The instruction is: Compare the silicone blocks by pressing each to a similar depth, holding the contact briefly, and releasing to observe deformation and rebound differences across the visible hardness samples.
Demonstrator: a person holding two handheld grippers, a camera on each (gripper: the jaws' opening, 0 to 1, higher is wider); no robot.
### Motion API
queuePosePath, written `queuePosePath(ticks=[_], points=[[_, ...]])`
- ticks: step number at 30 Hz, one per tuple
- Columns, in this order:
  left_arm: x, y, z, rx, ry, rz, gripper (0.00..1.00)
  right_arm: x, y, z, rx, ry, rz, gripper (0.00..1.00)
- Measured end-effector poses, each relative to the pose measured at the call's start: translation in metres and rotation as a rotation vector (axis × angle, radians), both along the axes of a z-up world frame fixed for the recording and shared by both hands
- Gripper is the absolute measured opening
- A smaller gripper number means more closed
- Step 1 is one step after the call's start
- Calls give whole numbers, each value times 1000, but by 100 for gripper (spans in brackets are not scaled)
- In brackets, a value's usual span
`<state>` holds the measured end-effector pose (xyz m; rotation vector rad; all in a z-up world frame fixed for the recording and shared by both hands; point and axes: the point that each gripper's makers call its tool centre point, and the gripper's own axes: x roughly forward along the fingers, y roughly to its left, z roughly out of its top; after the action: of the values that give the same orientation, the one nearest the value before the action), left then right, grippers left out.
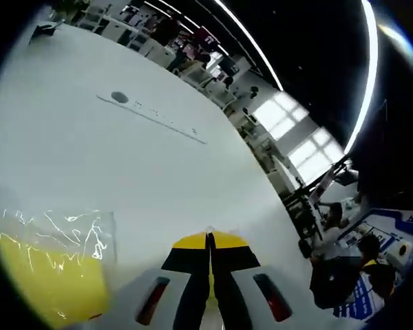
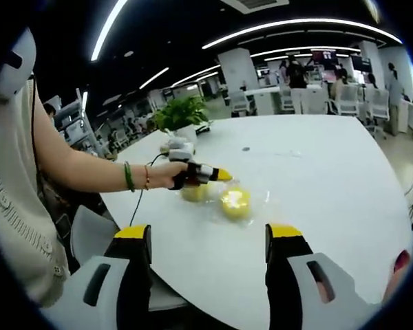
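Left gripper (image 1: 210, 237): in the left gripper view its two yellow-tipped jaws rise from the bottom edge pressed flat together, with only a thin dark seam between them and nothing caught in it. They hang over a white table (image 1: 124, 158). At lower left, just beside the jaws and apart from them, lies a yellow block (image 1: 51, 278) under a clear, crinkled bag (image 1: 62, 234) that throws bright glints. Farther up the table sits a small dark spot (image 1: 120, 97) at the end of a thin pale strip (image 1: 162, 120). Beyond the table's edge are desks, bright windows and seated people.

Right gripper (image 2: 210, 240): in the right gripper view its jaws stand spread wide, black with yellow tips, holding nothing, near the table's (image 2: 316, 179) near edge. Across the table, the left gripper (image 2: 220, 174) comes in from the left, held in a person's hand (image 2: 166, 174) with bands at the wrist; its yellow tip looks closed and sits just above and beside the blocks. Two yellow blocks lie there in the clear bag (image 2: 251, 199): a rounder one (image 2: 235, 203) toward the middle of the table, and a second (image 2: 193, 192) partly hidden under the left gripper. Whether the tip touches either block, I cannot tell. Behind stands a potted plant (image 2: 182, 113), and a cable (image 2: 141, 185) trails off the table's edge.
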<state>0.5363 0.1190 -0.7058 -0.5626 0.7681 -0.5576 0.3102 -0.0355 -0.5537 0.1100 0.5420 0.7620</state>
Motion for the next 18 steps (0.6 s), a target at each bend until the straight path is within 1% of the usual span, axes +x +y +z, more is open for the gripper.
queuePosePath(ticks=[1, 2, 3, 4, 7, 10, 13, 15, 18], points=[[-3, 2, -8, 23, 32, 5, 0, 0, 0, 0, 1, 0, -1, 61], [-4, 0, -11, 25, 43, -3, 0, 0, 0, -1, 3, 2, -2, 61], [-7, -1, -15, 46, 38, -21, 0, 1, -1, -1, 3, 3, -3, 61], [-8, -2, -18, 49, 44, -19, 0, 1, -1, -2, 2, 4, -5, 61], [-12, -10, -18, 31, 45, -25, 0, 1, -3, -2, 1, 5, -9, 60], [-15, -13, -19, 57, 29, -45, 0, 2, -4, -1, 6, 2, -16, 60], [-15, -10, -17, 55, 32, -43, 0, 2, -5, 2, 4, -6, -20, 61], [-17, -7, -14, 77, 21, -47, 0, 1, -4, 3, 8, -7, -21, 61], [-18, 0, -10, 101, 0, -40, 6, -1, -2, 3, 8, -8, -18, 61]])
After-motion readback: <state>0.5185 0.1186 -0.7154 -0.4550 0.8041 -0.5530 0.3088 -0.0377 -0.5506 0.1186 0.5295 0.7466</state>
